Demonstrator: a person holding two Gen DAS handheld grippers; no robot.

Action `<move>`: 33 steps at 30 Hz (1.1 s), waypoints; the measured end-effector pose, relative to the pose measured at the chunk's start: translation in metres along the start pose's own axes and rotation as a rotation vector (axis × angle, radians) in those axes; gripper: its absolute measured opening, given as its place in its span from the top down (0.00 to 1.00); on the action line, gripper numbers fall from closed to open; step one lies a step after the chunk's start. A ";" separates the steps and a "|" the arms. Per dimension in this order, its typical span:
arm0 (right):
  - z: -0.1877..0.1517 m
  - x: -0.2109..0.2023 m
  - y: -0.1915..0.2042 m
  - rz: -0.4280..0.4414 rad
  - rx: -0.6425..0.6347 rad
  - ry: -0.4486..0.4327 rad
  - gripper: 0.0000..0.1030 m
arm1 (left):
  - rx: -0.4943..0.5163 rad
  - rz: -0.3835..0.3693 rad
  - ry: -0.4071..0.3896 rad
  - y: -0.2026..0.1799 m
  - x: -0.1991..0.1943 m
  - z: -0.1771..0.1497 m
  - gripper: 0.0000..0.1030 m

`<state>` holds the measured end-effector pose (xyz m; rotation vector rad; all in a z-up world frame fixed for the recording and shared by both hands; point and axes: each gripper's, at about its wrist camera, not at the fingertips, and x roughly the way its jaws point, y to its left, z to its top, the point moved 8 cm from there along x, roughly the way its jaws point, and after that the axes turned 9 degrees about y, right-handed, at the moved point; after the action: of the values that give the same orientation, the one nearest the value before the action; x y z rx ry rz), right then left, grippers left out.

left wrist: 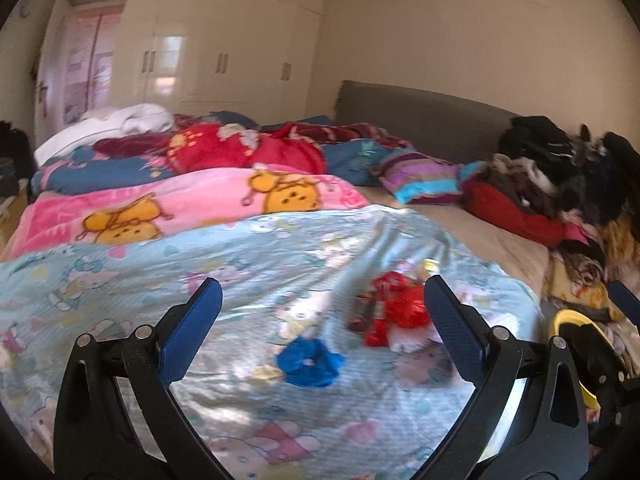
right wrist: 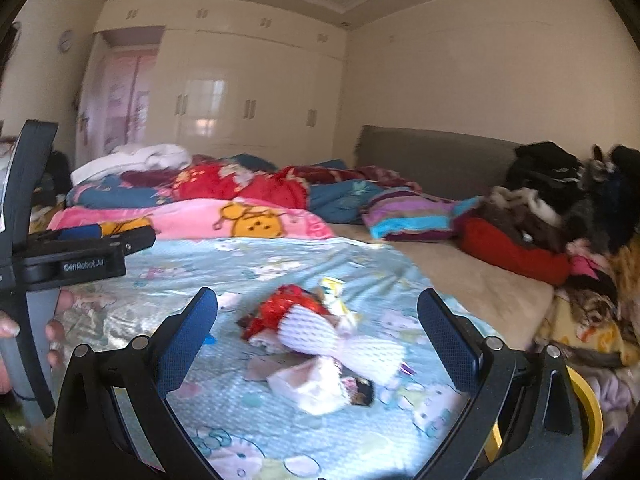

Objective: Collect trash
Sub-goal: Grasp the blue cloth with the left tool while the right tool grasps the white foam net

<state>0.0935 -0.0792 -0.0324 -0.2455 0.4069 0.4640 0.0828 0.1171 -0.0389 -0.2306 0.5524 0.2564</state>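
A heap of trash lies on the light blue cartoon bedsheet (right wrist: 280, 264): red foil wrappers (right wrist: 280, 310), a white foam net sleeve (right wrist: 340, 340), crumpled white paper (right wrist: 308, 384) and a yellow-white wrapper (right wrist: 334, 286). In the left wrist view the red wrappers (left wrist: 394, 308) lie ahead right, with a blue scrunchie (left wrist: 310, 362) closer. My left gripper (left wrist: 324, 308) is open above the sheet, holding nothing. My right gripper (right wrist: 318, 316) is open, with the heap ahead between its fingers. The left gripper's body (right wrist: 68, 264) shows at the left of the right wrist view, held by a hand (right wrist: 56, 332).
Folded pink (left wrist: 180, 200), red and blue blankets pile behind the sheet. A striped pillow (left wrist: 420, 178) and a heap of dark clothes (left wrist: 560, 168) lie at the right by the grey headboard (left wrist: 420, 116). A yellow-rimmed container (right wrist: 588, 412) sits low at the right. Cream wardrobes line the back wall.
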 end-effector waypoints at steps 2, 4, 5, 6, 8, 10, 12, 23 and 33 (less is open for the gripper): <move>0.004 0.010 0.009 0.028 -0.033 0.015 0.06 | -0.015 0.014 0.007 0.011 0.004 0.001 0.10; 0.007 0.020 0.013 0.053 -0.048 0.034 0.06 | -0.016 0.014 0.024 0.020 0.012 0.002 0.10; 0.008 0.024 0.014 0.066 -0.052 0.043 0.06 | -0.007 0.017 0.034 0.023 0.017 0.002 0.10; 0.009 0.030 0.014 0.078 -0.058 0.058 0.06 | 0.000 0.020 0.039 0.024 0.020 0.002 0.10; 0.009 0.040 0.012 0.078 -0.068 0.076 0.06 | 0.028 0.002 0.052 0.026 0.030 0.002 0.10; 0.005 0.053 0.008 0.063 -0.087 0.115 0.06 | 0.046 -0.010 0.069 0.025 0.041 0.000 0.10; 0.002 0.068 0.003 0.070 -0.099 0.156 0.06 | 0.059 0.002 0.110 0.025 0.057 -0.003 0.10; -0.047 0.157 -0.002 0.099 -0.256 0.485 0.26 | 0.124 -0.117 0.319 -0.001 0.122 -0.053 0.14; -0.053 0.173 -0.004 0.115 -0.207 0.509 0.67 | 0.053 -0.111 0.482 0.010 0.151 -0.090 0.53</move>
<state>0.2195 -0.0338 -0.1541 -0.5472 0.8748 0.5564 0.1605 0.1280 -0.1970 -0.2723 1.0185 0.0749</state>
